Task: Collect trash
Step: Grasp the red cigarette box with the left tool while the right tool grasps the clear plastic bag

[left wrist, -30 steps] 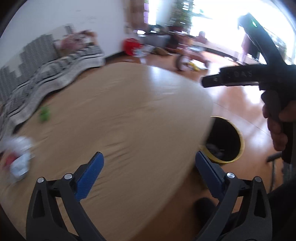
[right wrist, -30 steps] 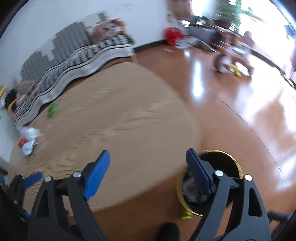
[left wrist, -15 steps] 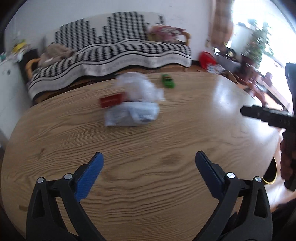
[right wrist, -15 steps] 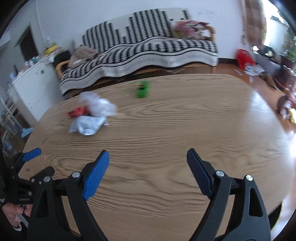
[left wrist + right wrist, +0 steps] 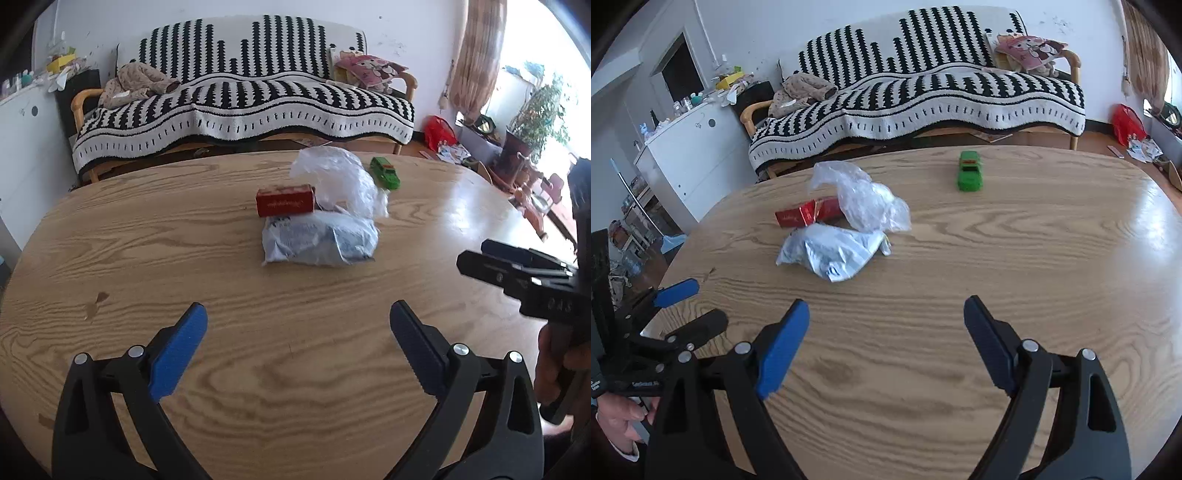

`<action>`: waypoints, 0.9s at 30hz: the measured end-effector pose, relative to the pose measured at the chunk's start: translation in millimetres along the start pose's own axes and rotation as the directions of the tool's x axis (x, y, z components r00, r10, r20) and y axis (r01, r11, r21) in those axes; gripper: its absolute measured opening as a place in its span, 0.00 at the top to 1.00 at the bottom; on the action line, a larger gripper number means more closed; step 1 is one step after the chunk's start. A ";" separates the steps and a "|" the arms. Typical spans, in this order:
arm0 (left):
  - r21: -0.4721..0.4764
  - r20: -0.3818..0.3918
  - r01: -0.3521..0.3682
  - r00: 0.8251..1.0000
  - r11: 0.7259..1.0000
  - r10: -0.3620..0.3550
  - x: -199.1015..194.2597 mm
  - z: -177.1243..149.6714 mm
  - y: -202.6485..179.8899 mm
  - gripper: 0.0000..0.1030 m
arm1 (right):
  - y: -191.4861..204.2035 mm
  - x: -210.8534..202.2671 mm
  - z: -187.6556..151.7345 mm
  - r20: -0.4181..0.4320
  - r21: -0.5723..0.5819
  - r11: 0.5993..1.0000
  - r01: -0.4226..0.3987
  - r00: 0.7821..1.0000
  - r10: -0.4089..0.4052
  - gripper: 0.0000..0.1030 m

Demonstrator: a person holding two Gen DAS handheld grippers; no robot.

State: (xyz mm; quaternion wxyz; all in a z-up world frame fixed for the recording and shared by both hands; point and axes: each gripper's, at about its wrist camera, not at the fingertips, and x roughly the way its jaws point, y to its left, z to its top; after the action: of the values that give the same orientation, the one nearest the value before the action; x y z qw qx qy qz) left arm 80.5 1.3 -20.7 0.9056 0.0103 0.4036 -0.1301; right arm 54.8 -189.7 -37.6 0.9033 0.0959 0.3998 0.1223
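Note:
On the oval wooden table (image 5: 184, 251) lie a silvery crumpled wrapper (image 5: 319, 240), a clear plastic bag (image 5: 338, 179) behind it and a red box (image 5: 285, 200) to its left. They also show in the right wrist view: wrapper (image 5: 831, 253), bag (image 5: 862, 197), box (image 5: 805, 214). My left gripper (image 5: 298, 328) is open and empty, above the table short of the wrapper. My right gripper (image 5: 886, 325) is open and empty, to the right of the left one.
A green toy car (image 5: 386, 172) stands on the far side of the table, also in the right wrist view (image 5: 969, 171). A striped sofa (image 5: 240, 99) is behind the table. A white cabinet (image 5: 687, 155) stands at the left.
Both grippers swung from the bin on the floor at the table's right end back over the table. The trash pile now lies ahead and closer. Both stayed open.

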 end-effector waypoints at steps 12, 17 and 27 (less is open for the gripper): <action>-0.093 -0.009 0.016 1.000 0.995 -0.017 77.4 56.0 22.2 0.07 | -19.6 71.3 44.6 -0.013 0.158 0.983 -0.095 0.995 0.098 0.20; -0.047 -0.034 0.014 0.999 0.999 -0.015 101.8 60.9 14.9 0.07 | -23.3 101.7 56.4 -0.027 0.190 0.973 -0.130 0.990 0.137 0.20; -0.041 -0.034 -0.002 0.999 0.999 0.000 123.8 70.9 19.8 0.07 | -25.6 143.6 68.6 -0.049 0.234 0.948 -0.215 0.971 0.233 0.34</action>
State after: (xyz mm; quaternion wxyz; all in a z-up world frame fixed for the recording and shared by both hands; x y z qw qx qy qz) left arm 216.2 -16.5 -65.5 0.8987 -0.0059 0.4215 -0.1211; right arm 203.1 -176.5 -99.5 0.8508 0.2383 0.4318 0.1814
